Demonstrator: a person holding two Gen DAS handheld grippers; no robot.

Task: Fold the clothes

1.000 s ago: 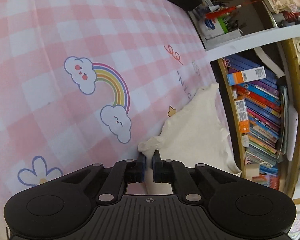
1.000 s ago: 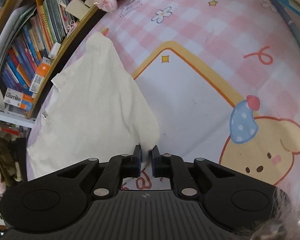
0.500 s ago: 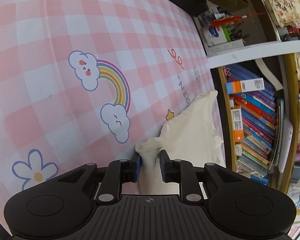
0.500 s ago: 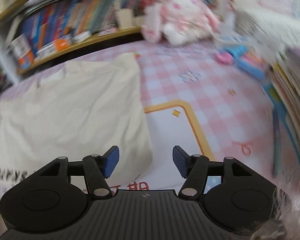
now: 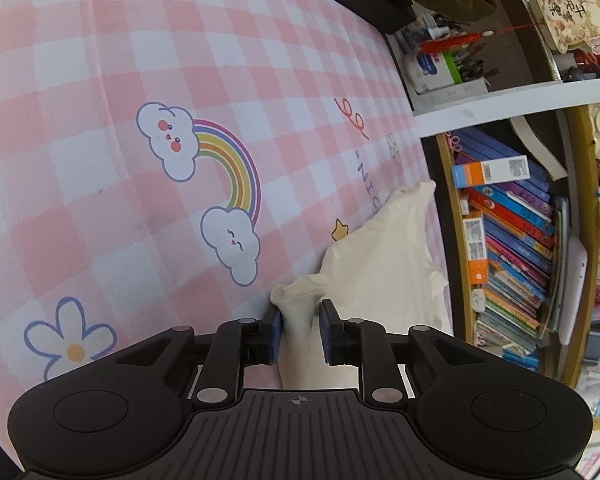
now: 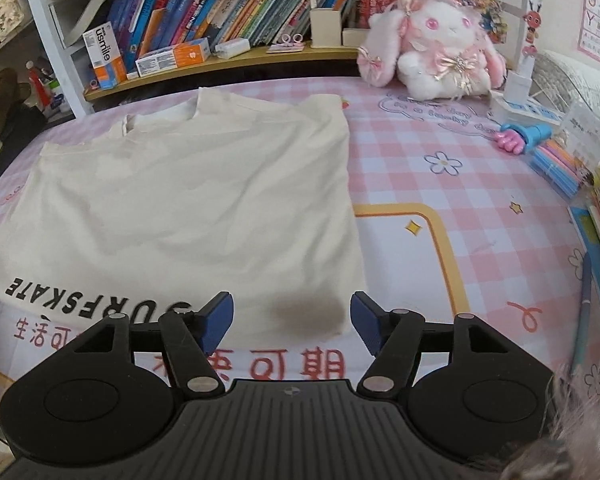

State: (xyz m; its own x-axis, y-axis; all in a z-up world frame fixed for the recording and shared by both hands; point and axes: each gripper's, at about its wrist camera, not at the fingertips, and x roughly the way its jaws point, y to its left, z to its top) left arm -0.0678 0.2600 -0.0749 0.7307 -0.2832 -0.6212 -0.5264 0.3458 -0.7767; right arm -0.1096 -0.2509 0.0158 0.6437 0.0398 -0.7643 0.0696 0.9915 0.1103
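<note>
A cream T-shirt (image 6: 188, 200) lies flat on the pink checked mat (image 6: 420, 120), with the black "SURFSKATE" lettering (image 6: 80, 300) along its near left edge. My right gripper (image 6: 292, 316) hangs open and wide over the shirt's near right corner, nothing between its fingers. In the left wrist view the same shirt (image 5: 384, 264) stretches away toward the shelf. A bunched corner of it lies between the parted fingers of my left gripper (image 5: 300, 328), which is open and low over the mat (image 5: 100, 80).
A bookshelf (image 6: 220, 8) full of books runs along the mat's far side, also seen as the bookshelf (image 5: 512, 220) in the left view. A plush rabbit (image 6: 440, 40), a bundle of pens (image 6: 556, 164) and a single pen (image 6: 586, 300) lie on the right.
Both grippers let go of the shirt. The left fingers spread apart around the corner. The right gripper opened wide and swung up and back, so the whole shirt shows.
</note>
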